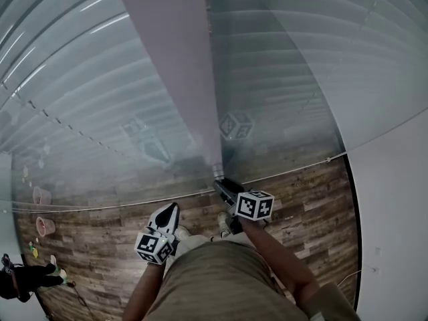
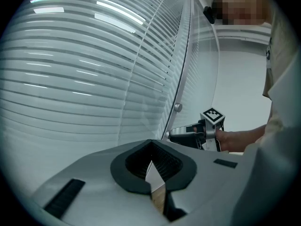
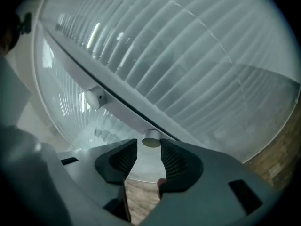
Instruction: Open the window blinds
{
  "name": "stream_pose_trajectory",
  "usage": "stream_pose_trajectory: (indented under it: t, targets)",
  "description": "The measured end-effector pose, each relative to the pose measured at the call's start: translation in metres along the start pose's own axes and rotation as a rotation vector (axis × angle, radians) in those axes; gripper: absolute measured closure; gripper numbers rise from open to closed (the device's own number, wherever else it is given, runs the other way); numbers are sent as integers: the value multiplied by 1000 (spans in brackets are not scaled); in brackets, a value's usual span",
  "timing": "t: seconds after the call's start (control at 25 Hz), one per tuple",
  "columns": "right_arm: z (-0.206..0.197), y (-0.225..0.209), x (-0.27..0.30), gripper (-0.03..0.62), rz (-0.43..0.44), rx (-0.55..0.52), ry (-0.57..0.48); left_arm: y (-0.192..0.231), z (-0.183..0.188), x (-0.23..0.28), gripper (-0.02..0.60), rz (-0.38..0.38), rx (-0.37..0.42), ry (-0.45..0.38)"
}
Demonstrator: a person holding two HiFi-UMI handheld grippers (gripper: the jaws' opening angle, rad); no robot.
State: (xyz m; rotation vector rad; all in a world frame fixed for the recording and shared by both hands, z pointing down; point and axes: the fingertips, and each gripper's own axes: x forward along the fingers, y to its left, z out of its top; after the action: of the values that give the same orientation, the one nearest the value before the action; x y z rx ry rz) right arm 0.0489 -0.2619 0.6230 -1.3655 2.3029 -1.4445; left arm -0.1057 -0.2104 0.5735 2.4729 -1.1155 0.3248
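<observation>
**Blinds still down, right tongs parked at the little knob**

So the blinds (image 1: pixel 87 79) fill both window panels right in front of the person, one on each side of a white upright (image 1: pixel 177 65), and they run all the way down to the wood floor (image 1: pixel 100 233). As far as I can see, the slats lie flat on both sides.

The right tongs (image 3: pixel 149 149) are up against that upright and spread wide. A small round knob (image 3: pixel 151 139) sits right at the tips, between the two pads. There's a sliver of gap on one side, and the other pad is so close I honestly can't tell if it touches. It doesn't look squeezed, anyway. A second knob (image 3: pixel 96 98) sits further up the same upright, well apart from the first.

The left tongs (image 2: pixel 151 147) hang back to the left of the upright, lower and nearer the person. They're pressed together at the tips with nothing in them, pointing at the left panel without touching it.
</observation>
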Motion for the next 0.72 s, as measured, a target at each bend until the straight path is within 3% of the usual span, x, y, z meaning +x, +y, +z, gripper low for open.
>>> stream_pose_trajectory:
  t: [0.08,0.16,0.24,0.32,0.4,0.56,0.64,0.72]
  targets:
    - [0,-1,3,464,14,76,-10,2,1,-1,568,1,-1,1]
    - [1,-2,2,465,-4,56,-14,1,0,-1,568,5,2,1]
    - [3,-3,-2,465,-89,-99,7,-2,1,-1,568,6,11,-1]
    - [5,-2,-6,465,-222,-364,40,-8,1,0,568,5,17,0]
    - [5,0,-7,465,-311,-563,60,-13,1,1,568,0,13,2]
    - [6,4,-6,465,-377,-744,84,-15,1,2,568,-8,14,6]
    - [5,5,-5,464,-357,-759,73,-15,0,2,568,-10,15,8]
    - [5,6,-7,461,-278,-663,36,-14,0,0,568,-10,17,8]
